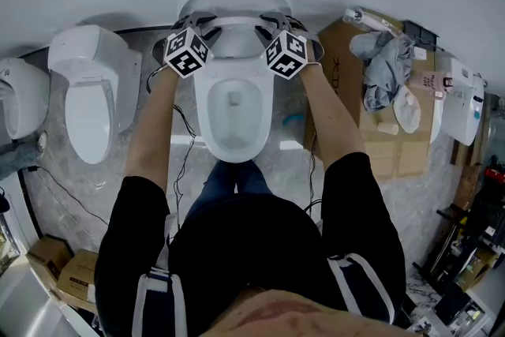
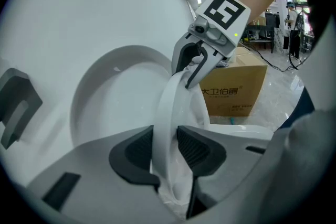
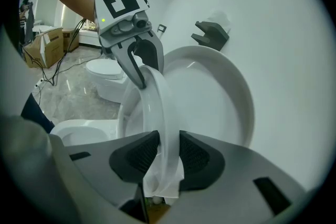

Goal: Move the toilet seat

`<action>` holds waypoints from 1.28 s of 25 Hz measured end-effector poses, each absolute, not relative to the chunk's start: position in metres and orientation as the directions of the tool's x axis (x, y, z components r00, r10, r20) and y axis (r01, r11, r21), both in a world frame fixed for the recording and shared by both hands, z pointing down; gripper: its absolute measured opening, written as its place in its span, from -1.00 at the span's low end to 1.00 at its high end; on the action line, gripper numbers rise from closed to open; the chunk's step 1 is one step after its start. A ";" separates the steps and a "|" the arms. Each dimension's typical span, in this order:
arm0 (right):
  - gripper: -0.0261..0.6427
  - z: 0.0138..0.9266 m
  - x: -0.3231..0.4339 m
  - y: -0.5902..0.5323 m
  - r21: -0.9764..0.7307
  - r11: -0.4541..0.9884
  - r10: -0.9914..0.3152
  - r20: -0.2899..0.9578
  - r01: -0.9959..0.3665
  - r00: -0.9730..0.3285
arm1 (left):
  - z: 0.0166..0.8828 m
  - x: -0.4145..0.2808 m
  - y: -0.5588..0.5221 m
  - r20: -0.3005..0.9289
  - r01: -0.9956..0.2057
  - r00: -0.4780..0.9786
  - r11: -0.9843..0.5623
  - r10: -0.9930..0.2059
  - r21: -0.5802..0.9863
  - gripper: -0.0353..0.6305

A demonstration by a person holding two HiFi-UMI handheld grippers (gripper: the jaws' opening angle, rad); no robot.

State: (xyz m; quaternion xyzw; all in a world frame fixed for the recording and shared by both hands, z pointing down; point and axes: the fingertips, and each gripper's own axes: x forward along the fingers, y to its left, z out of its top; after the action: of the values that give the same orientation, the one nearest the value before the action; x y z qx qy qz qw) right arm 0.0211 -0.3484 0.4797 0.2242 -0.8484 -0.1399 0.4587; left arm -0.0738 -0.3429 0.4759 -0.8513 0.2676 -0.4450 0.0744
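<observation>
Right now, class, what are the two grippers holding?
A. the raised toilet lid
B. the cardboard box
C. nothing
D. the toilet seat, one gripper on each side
D: the left gripper and the right gripper each clamp the thin white toilet seat, on opposite sides of its ring.

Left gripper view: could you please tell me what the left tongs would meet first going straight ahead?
The toilet seat itself: it is already gripped in the left tongs and runs on ahead. Beyond its rim probably the raised lid, though depth is unclear.
</observation>
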 end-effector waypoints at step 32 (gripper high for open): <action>-0.49 0.481 0.018 -0.366 0.459 0.830 -0.557 0.713 -0.317 -0.425 | 0.477 -0.080 -0.361 0.721 -0.466 0.402 -0.804 -0.564 -0.370 -0.44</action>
State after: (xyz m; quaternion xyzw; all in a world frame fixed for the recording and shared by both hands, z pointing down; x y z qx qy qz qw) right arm 0.0184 -0.3657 0.4811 0.2618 -0.8344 -0.1284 0.4677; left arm -0.0804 -0.3615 0.4770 -0.8354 0.3082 -0.4519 0.0545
